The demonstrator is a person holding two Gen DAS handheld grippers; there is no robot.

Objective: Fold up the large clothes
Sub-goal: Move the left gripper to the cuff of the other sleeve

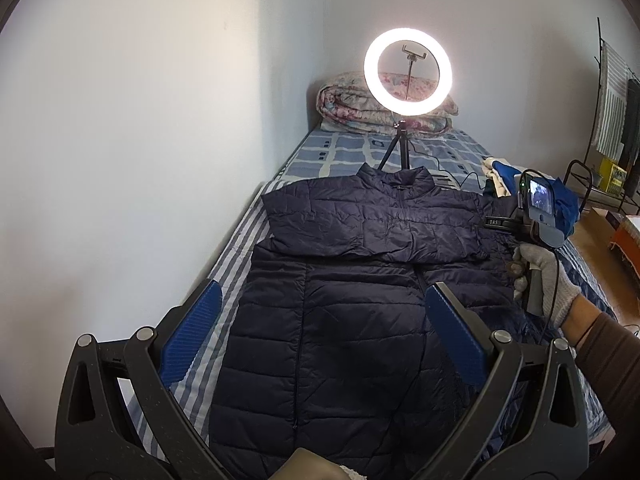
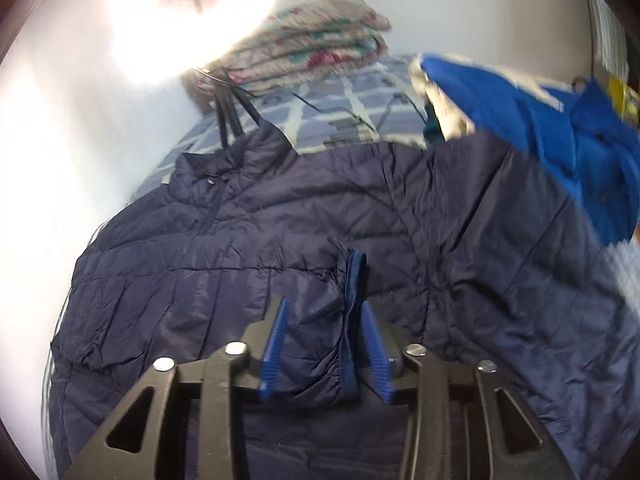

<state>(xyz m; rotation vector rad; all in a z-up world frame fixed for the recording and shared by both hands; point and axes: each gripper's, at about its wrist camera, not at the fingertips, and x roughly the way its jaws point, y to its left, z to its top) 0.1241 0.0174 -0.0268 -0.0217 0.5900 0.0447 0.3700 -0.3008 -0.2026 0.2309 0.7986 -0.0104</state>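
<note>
Fingers on the left gripper (image 1: 320,340) are sitting spread wide, with nothing between the blue pads, hovering over the lower body of the navy puffer jacket (image 1: 348,280). The jacket is lying face up on the bed (image 1: 352,152), collar pointing toward the far end, zipper running down the middle, and one sleeve is lying folded across the chest.

Over on the right gripper (image 2: 324,320), the fingers are sitting fairly narrow with a bunched bit of the jacket's cuff (image 2: 354,308) between the pads. It looks like they're pinching it, though the right wrist view is motion-blurred, so the contact isn't super crisp. In the left wrist view you can see a gloved hand (image 1: 548,280) gripping that gripper's handle at the jacket's right edge, but the jaws themselves are hidden there.

Rest of the room: a lit ring light (image 1: 407,69) is standing on a little tripod on the bed just past the collar, with a folded floral quilt (image 1: 360,108) stacked behind it against the wall. A bright blue garment (image 2: 540,128) is piled beside the jacket's shoulder on the right. The striped sheet (image 1: 236,256) is showing along the jacket's left edge, next to the white wall. A metal rack (image 1: 592,184) is standing off to the far right.
</note>
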